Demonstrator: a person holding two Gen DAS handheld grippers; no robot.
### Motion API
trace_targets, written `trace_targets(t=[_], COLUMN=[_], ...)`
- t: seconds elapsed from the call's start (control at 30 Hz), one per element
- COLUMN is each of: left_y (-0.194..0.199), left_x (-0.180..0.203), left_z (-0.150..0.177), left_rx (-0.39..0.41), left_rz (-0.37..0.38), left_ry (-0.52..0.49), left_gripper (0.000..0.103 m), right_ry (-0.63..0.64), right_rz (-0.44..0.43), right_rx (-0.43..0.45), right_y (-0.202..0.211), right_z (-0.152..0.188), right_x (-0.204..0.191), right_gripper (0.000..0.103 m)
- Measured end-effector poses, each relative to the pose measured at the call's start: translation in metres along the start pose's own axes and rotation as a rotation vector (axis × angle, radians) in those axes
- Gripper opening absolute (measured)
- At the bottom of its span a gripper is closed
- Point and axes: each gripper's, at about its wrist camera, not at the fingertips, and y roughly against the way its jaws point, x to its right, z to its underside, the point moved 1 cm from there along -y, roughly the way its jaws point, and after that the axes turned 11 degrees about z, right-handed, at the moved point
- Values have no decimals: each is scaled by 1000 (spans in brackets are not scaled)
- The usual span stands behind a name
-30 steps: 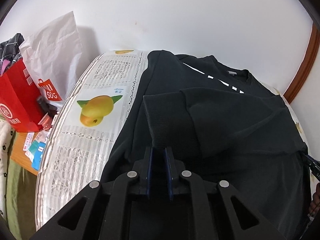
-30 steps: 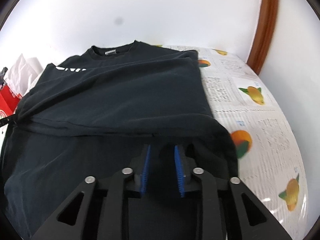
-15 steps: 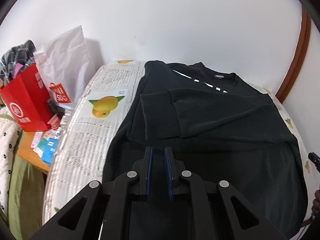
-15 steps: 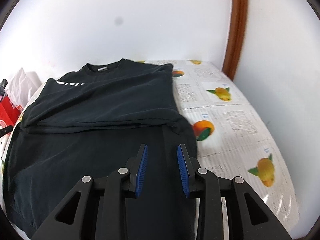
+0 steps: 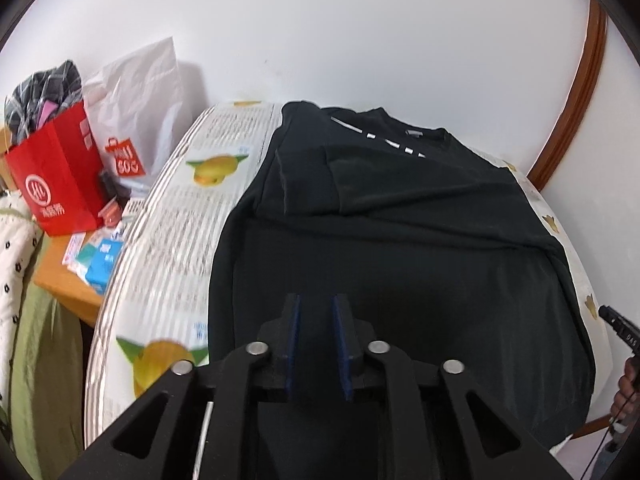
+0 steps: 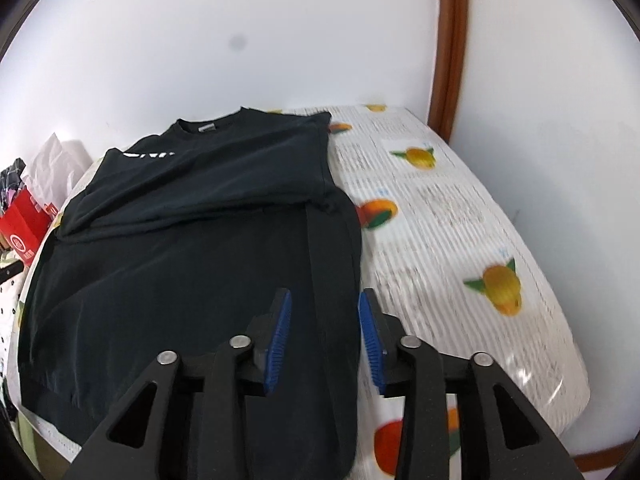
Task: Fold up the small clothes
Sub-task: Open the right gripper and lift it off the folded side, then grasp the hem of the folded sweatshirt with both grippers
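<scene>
Fruit-print bed (image 6: 460, 216) | sweatshirt (image 6: 192, 264) flat | left gripper (image 5: 316, 344) jaws narrowly apart, empty | right gripper (image 6: 325, 340) jaws wide, empty

White walls (image 6: 280, 20) (brown trim (image 6: 452, 40) at the corner) behind a fruit-printed mattress (image 6: 460, 220).

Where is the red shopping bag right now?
In the left wrist view, the red shopping bag stands far left, off the table, just beside a white paper bag against the wall, left of the black sweatshirt.
</scene>
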Motion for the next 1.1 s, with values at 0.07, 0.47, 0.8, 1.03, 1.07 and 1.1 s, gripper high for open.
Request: trace_targets(t=[0.07, 0.47, 0.8, 1.03, 1.07, 1.1], left_y=[3, 2, 0, -1, -2, -3], left_x=[-2, -20, -31, -29, -28, -27], left_z=[7, 50, 67, 79, 82, 84], left_rx=[-8, -78, -108, -117, -121, -126], left_rz=[-7, -18, -33, -46, -40, -40], left_ry=[4, 12, 5, 11, 9, 6], left_gripper=[39, 54, 54, 47, 47, 47], right_ry=[-6, -25, 14, 6, 9, 10], right_rz=[-5, -15, -33, -15, -14, -13], right_rx=[-17, -120, -121, -108, -106, -103], right_y=[-1, -26, -25, -25, -25, -25], right_z=[11, 65, 74, 75, 76, 76], right_x=[3, 7, -7, -11, -12, -12], right_gripper=[43, 44, 44, 43, 42, 41])
